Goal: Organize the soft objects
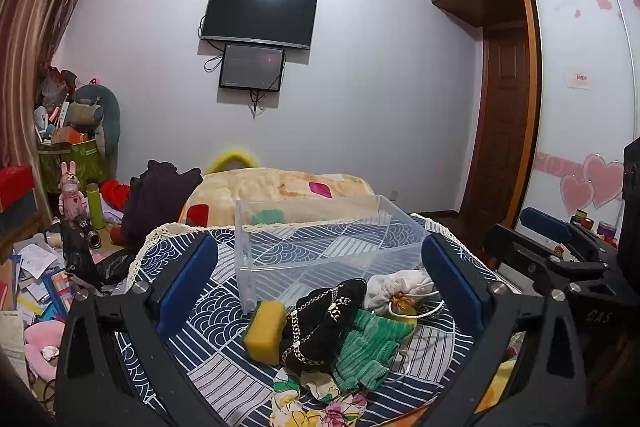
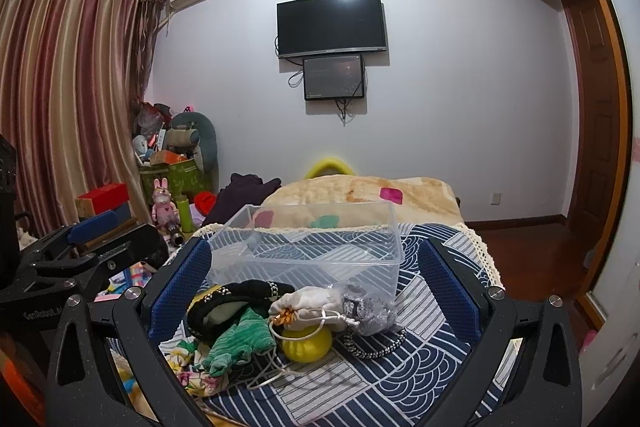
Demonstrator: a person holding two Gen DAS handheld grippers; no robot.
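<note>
A heap of soft things lies on the blue patterned cloth [image 1: 224, 311] in front of a clear plastic bin [image 1: 320, 243]. In the left wrist view it holds a yellow sponge [image 1: 266, 327], a black pouch with a silver chain [image 1: 324, 323], a green knit piece [image 1: 368, 351], a white drawstring bag [image 1: 400, 289] and a floral cloth [image 1: 304, 403]. In the right wrist view I see the bin [image 2: 316, 247], the green knit [image 2: 240, 341], the white bag [image 2: 308, 307], a yellow ball [image 2: 308, 345] and a grey item in a plastic bag [image 2: 366, 307]. My left gripper [image 1: 320, 275] and right gripper [image 2: 316, 283] are open and empty above the heap.
A folded beige blanket [image 1: 280, 187] and dark clothes [image 1: 156, 195] lie beyond the bin. Cluttered papers, toys and boxes [image 1: 48, 259] fill the left side. The right gripper's body [image 1: 568, 267] is close on the right, with a wardrobe [image 1: 580, 107] behind it.
</note>
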